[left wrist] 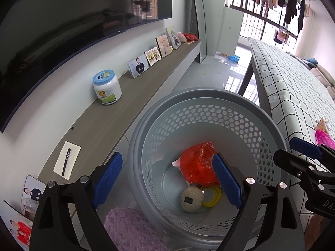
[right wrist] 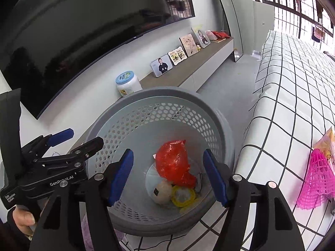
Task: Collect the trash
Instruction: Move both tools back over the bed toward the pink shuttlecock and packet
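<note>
Already the grey perforated basket (left wrist: 209, 104) serves as the bin, standing on the floor between the long grey shelf (left wrist: 129, 104) by the wall and the table under its checked cloth (left wrist: 282, 87). Both grippers hang above its mouth, angled down into it.

Inside lies what has been gathered so far, from big to small: a crumpled red plastic bag (left wrist: 196, 163) on top of a bit of white paper, a round beige ball (left wrist: 191, 198) with a small dark label, and a yellow square ring (left wrist: 211, 196) that looks like a lid rim, touching the ball. So a good part of the collecting seems done — several pieces are at the bottom.

The left gripper (left wrist: 167, 179) stands wide with nothing between its blue pads; the right gripper (right wrist: 169, 177) is spread a little less wide and is likewise empty, which fits a piece just let go, though that is only my reading.

What is left, as far as one can see: on the cloth near the table edge lie a pink shuttlecock (right wrist: 318, 179) and a yellowish wrapper (right wrist: 326, 142) just behind it — likely the next trash. A purple fluffy cloth (left wrist: 129, 228) lies beside the basket's foot; whether it counts as trash I cannot tell. The jar (left wrist: 106, 87), photos and notepad with pen (left wrist: 67, 161) on the shelf look like household things to be left alone.
</note>
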The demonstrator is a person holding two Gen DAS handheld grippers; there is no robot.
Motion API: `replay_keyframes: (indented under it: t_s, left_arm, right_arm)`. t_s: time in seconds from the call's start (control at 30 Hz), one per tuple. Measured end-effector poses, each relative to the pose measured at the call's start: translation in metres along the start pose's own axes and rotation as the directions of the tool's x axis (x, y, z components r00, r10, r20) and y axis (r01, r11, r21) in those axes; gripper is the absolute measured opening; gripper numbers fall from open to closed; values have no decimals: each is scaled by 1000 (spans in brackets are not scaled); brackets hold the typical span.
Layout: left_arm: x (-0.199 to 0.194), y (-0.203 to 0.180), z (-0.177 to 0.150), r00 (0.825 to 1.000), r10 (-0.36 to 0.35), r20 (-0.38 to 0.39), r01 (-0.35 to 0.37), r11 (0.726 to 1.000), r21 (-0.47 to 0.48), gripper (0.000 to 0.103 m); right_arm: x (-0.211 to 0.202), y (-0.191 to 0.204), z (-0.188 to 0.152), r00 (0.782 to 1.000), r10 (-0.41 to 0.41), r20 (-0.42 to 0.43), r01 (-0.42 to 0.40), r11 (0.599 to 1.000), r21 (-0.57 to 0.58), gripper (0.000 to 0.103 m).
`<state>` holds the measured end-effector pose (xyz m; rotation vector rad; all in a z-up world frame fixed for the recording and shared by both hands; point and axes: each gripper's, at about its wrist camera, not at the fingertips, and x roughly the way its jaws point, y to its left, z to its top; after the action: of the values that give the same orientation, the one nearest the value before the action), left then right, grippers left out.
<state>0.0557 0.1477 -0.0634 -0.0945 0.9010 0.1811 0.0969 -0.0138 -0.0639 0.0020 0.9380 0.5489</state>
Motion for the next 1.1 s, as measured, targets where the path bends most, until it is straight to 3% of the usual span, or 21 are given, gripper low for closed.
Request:
replay_keyframes:
  t_s: [0.3, 0.6, 0.87, 1.1]
  left_arm:
    - [-13, -2, 0, 1000, -9, 17, 9, 1000, 3, 86]
    - [-31, -19, -1, 998, -38, 42, 36, 999, 30, 87]
    - [-40, -60, -7, 994, -102, 39, 99, 991, 92, 88]
    - [-48, -108, -11, 986, -163, 29, 156, 975, 158, 91]
  right_arm:
    - [-13, 1, -1, 1000, -21, 17, 21, 1000, 17, 66]
    - [-55, -16, -19, 997, -59, 47, 54, 994, 97, 66]
    - [-99, -52, -58, 988, -144, 50, 133, 976, 173, 66]
    - [-140, -96, -79, 963, -257, 86, 227, 937, 265, 66]
